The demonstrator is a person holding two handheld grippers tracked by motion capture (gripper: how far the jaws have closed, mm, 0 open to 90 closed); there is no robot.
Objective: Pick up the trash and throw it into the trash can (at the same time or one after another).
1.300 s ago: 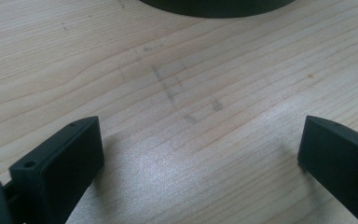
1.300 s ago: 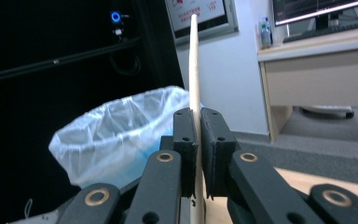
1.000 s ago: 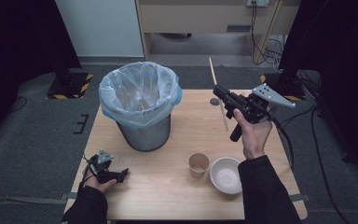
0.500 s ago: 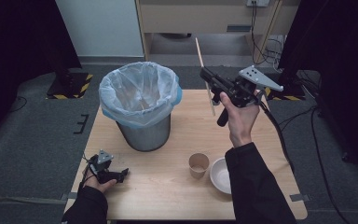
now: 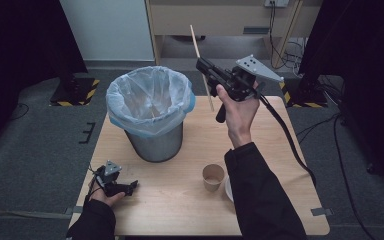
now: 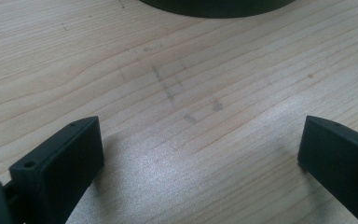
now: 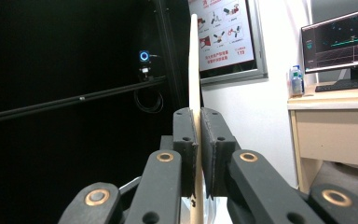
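My right gripper (image 5: 201,64) is raised above the table's far side, shut on a thin wooden stick (image 5: 201,67) that stands nearly upright and tilts slightly. In the right gripper view the stick (image 7: 194,60) rises between the two pads of the right gripper (image 7: 198,135). It hangs just right of a metal bin (image 5: 155,140) lined with a pale blue bag (image 5: 130,95). My left gripper (image 5: 131,185) rests on the table near its front left corner. In the left gripper view its fingers (image 6: 65,154) stand wide apart over bare wood, nothing between them.
A paper cup (image 5: 213,176) stands near the table's front, and a white bowl (image 5: 228,187) peeks out beside it under the right forearm. The wooden table (image 5: 280,165) has bare room at right. A cable (image 5: 285,135) trails from the right gripper. Dark floor surrounds the table.
The right gripper has risen and moved left toward the bin with the stick in it. The left gripper has stayed put.
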